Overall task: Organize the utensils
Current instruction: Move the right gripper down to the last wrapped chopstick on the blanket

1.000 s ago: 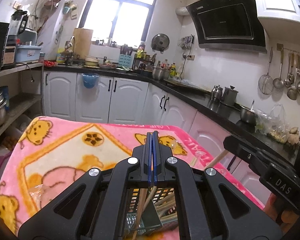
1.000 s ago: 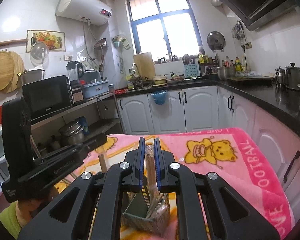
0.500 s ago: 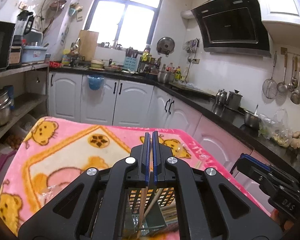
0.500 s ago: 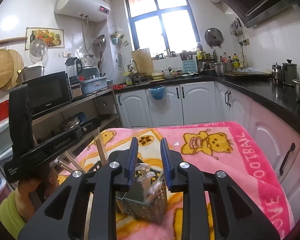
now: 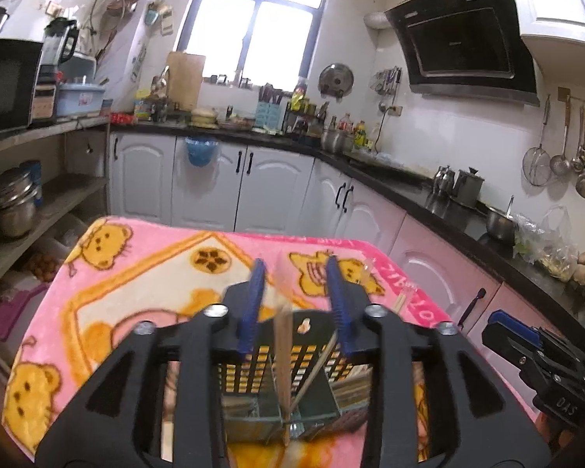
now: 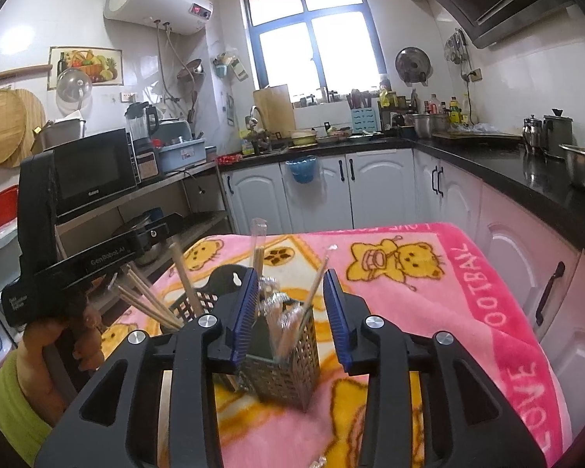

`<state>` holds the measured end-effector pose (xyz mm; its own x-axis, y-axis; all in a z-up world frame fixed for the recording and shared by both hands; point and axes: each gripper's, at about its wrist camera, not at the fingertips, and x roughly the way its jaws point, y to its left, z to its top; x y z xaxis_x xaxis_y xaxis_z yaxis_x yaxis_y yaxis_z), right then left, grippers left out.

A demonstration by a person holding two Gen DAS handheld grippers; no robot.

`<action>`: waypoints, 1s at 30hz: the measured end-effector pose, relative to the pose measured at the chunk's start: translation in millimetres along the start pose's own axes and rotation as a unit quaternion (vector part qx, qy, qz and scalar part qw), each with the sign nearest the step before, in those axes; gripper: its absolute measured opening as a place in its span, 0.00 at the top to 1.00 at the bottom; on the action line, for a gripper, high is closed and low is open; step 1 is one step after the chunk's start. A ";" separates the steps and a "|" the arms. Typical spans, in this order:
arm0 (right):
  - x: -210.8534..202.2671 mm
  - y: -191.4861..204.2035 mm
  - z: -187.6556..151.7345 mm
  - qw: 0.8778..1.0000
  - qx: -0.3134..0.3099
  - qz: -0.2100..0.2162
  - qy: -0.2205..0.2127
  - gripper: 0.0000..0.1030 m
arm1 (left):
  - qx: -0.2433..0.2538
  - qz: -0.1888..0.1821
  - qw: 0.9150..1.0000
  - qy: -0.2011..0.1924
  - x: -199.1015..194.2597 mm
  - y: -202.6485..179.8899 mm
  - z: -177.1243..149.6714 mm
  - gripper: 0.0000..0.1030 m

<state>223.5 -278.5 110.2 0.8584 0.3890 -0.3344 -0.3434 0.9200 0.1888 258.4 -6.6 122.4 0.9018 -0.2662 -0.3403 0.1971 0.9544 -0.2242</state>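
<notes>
Chopsticks (image 5: 282, 355) are dropping into the black caddy (image 5: 280, 355) on the blanket-covered desk (image 5: 144, 273): left hand-held gripper (image 5: 294, 308), clenched on them half a second ago, is now spreading open with nothing gripped. Right hand-held gripper (image 6: 290, 308) is opening wider too, released above the metal mesh caddy (image 6: 288, 366) holding wrapped utensils. So both drop-offs look done. Count: two caddies, two grippers; loose chopsticks showing, roughly six, blur is limiting certainty.

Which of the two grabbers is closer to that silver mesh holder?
Right. The right gripper hangs open just above the silver mesh holder; the left gripper sits over the black basket beside it.
</notes>
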 end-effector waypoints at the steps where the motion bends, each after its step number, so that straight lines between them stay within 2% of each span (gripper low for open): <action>1: -0.6 -1.1 -0.6 1.000 0.000 0.000 0.001 0.65 | -0.004 -0.001 1.000 0.005 -0.4 1.6 -1.3 0.66; 15: -9.0 -1.0 -17.3 1.000 0.000 -0.004 0.017 0.59 | 0.000 -0.002 0.999 0.037 -14.0 -2.1 -20.3 0.38; 23: -13.3 -2.5 -28.4 1.000 0.000 -0.007 0.030 0.52 | -0.005 -0.013 0.999 0.036 -34.0 -8.7 -32.8 0.24; 25: -14.5 -2.8 -31.5 0.999 0.001 -0.007 0.033 0.50 | -0.005 -0.015 0.999 0.040 -37.4 -10.1 -36.7 0.18; 30: -17.4 -2.3 -37.7 0.999 0.000 -0.006 0.041 0.46 | -0.006 -0.013 0.999 0.046 -47.0 -12.5 -48.0 0.12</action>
<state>195.0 -285.6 80.8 0.8281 0.3810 -0.4112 -0.3334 0.9244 0.1851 195.1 -12.5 97.3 0.8570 -0.3030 -0.4167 0.2155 0.9455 -0.2443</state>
